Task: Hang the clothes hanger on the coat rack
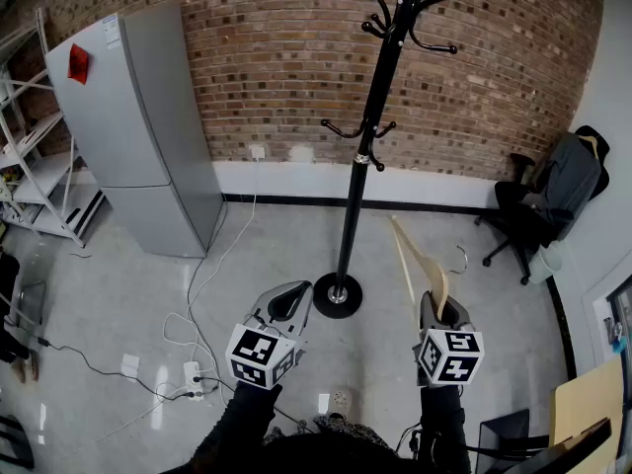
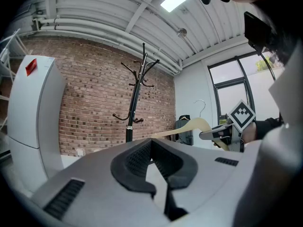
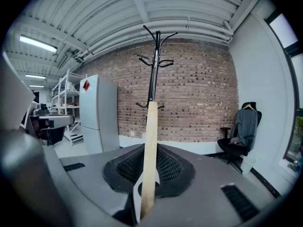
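Note:
A tall black coat rack [image 1: 380,97] stands on a round base on the floor ahead of me, before the brick wall. My right gripper [image 1: 441,309] is shut on one arm of a pale wooden clothes hanger [image 1: 413,255], whose metal hook points to the right. The hanger is low, right of the rack's pole and well below its hooks. In the right gripper view the hanger [image 3: 150,141] rises between the jaws, lined up with the coat rack [image 3: 155,65]. My left gripper [image 1: 289,299] is shut and holds nothing. From the left gripper view I see the coat rack [image 2: 135,103] and the hanger [image 2: 184,126].
A grey fridge [image 1: 138,126] stands at the left against the wall, with white shelving [image 1: 30,166] beside it. An office chair with a grey jacket [image 1: 558,191] is at the right. A power strip [image 1: 193,375] and cables lie on the floor near my left gripper.

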A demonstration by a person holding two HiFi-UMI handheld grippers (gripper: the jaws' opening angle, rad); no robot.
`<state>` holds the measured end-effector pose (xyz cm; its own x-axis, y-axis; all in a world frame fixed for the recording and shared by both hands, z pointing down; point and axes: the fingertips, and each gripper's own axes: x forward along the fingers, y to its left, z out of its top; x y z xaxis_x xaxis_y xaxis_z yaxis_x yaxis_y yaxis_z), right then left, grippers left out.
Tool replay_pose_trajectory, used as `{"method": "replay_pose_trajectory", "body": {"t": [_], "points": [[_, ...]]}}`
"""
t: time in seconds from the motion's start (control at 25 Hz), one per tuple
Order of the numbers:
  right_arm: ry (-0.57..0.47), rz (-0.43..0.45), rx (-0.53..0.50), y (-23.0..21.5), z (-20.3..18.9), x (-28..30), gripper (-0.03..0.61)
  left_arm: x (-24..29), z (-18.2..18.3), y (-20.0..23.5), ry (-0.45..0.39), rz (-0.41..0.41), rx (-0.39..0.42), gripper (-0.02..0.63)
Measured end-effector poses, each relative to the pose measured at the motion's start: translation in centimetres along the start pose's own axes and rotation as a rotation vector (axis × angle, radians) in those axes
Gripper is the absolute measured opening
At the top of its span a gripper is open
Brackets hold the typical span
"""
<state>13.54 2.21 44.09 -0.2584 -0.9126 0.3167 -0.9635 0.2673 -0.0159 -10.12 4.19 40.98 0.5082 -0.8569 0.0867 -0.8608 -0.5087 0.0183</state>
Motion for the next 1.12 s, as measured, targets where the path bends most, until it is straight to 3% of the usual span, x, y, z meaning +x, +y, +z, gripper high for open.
{"method": "replay_pose_trajectory", "body": {"t": [0.4, 0.64, 1.12], "points": [[0.009, 0.067, -0.032, -4.7, 3.1, 9.4, 0.052, 9.7, 1.4, 2.3, -0.008, 0.047, 0.005, 0.008], [0.012, 0.093, -0.028, -6.5, 2.7, 13.9, 0.052, 12.8, 0.1, 3.1, 0.003, 0.057, 0.014, 0.008], [0.064, 0.129, -0.048, -6.5, 5.0, 21.9, 0.052, 18.3, 0.7, 8.1, 0.034, 0.061, -0.013, 0.008]]}}
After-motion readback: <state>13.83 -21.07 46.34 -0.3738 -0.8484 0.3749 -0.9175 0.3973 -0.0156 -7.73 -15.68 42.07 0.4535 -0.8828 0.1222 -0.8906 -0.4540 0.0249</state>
